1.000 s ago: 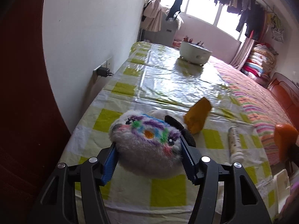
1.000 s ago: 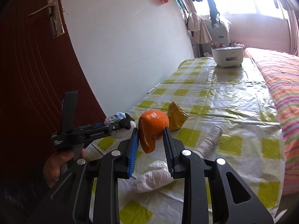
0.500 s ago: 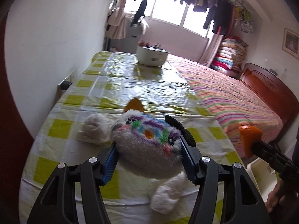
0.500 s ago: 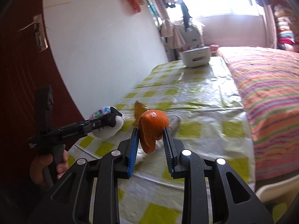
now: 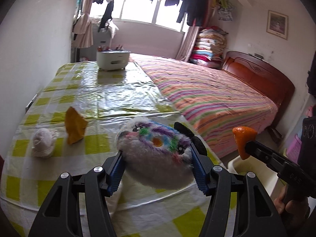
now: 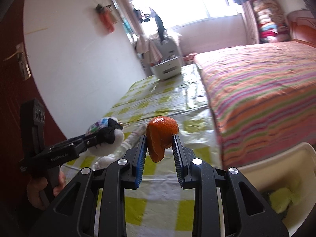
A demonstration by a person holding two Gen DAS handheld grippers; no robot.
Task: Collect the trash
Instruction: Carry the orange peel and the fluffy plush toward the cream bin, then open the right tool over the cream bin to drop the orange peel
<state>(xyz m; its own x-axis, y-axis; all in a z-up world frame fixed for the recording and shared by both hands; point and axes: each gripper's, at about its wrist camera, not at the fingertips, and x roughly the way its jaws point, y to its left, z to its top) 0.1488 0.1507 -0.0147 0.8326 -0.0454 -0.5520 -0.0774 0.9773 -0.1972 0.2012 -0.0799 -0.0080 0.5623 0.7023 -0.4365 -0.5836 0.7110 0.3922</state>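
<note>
Blown-out daylight from window (image 5: 142,9); right view motion-blurred; fisheye-warped edges

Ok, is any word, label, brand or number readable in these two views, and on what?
"DAS", cut off at the edge: on the black body of the right claw.
White lettering on the body of the left claw: too blurred to read.
Nothing else is legible.

I am seeing a white plush toy (image 5: 156,152) with purple, green, blue and pink marks, an orange spot and black ears. The peel (image 6: 161,136) is showing bright orange. The tablecloth (image 5: 94,98) is showing yellow-green and white checks. The bedspread (image 5: 213,96) is showing pink, orange, green and purple stripes. The bin (image 6: 276,169) is looking cream, the wrapper (image 5: 74,125) mustard yellow.
</note>
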